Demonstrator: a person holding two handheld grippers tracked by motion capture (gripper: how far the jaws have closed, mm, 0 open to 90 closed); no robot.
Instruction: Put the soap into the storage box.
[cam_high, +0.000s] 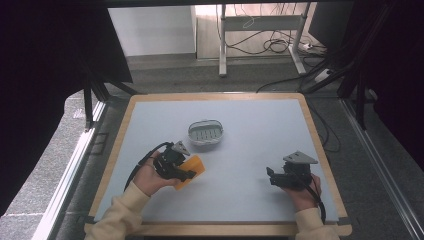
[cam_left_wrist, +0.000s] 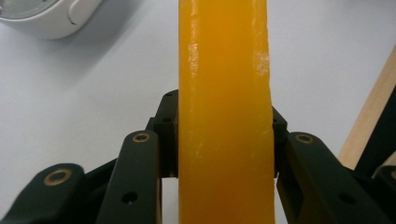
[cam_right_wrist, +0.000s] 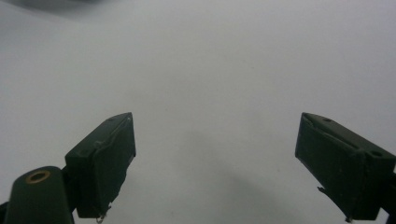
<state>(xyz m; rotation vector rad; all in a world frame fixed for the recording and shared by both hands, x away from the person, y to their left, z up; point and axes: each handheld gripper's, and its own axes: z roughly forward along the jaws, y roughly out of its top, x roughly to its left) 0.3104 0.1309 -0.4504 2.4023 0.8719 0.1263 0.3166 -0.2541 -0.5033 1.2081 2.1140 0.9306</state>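
Observation:
An orange block, like a bar of soap (cam_high: 192, 170), is clamped in my left gripper (cam_high: 186, 173) just above the table's left middle. In the left gripper view the orange block (cam_left_wrist: 224, 112) stands edge-on, and both black jaws press its sides. A white oval dish with a slotted floor (cam_high: 205, 132) sits beyond it near the table's centre; its rim (cam_left_wrist: 42, 18) shows at the top left of the left gripper view. My right gripper (cam_high: 270, 176) rests at the right front of the table, its jaws wide apart (cam_right_wrist: 215, 154) over bare surface.
The pale grey table top (cam_high: 250, 120) has a wooden border (cam_high: 320, 150). Behind the table stand desk legs and loose cables on the floor (cam_high: 270, 45). Dark curtains hang at both sides.

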